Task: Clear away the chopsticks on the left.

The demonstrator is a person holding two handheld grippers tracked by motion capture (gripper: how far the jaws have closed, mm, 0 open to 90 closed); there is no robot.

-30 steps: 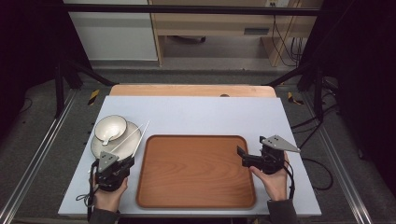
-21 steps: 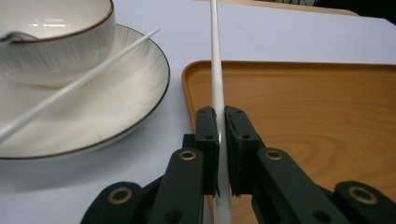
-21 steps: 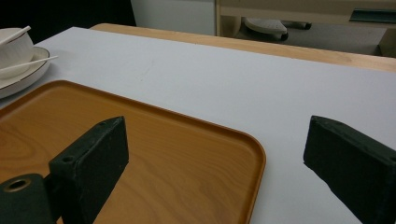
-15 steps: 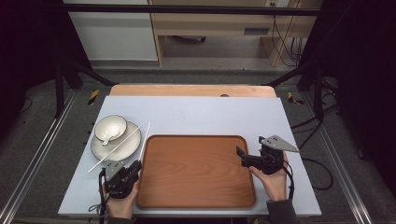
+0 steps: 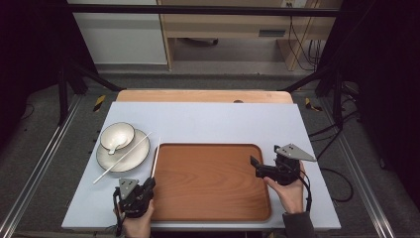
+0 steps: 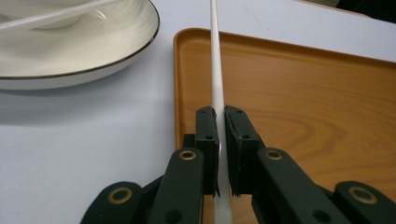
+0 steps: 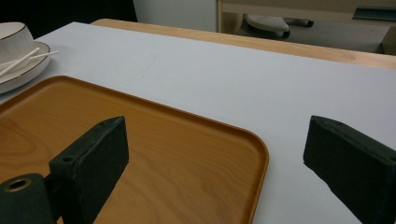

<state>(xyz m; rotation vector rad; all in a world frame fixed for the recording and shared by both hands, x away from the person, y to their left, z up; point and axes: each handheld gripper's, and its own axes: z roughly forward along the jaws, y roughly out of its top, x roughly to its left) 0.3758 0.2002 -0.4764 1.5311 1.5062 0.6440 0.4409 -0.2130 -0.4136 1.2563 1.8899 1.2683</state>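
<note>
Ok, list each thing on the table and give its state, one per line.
Left gripper: shut on white chopstick.
Right gripper: open, empty.
Brown wooden tray: empty.
White plate: holds the bowl.
White bowl: upright, spoon inside.
Second chopstick: lying across the plate.

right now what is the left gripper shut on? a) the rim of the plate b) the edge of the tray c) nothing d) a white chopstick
d: in the left gripper view the left gripper is closed on a white chopstick that runs forward along the left edge of the wooden tray.
</note>
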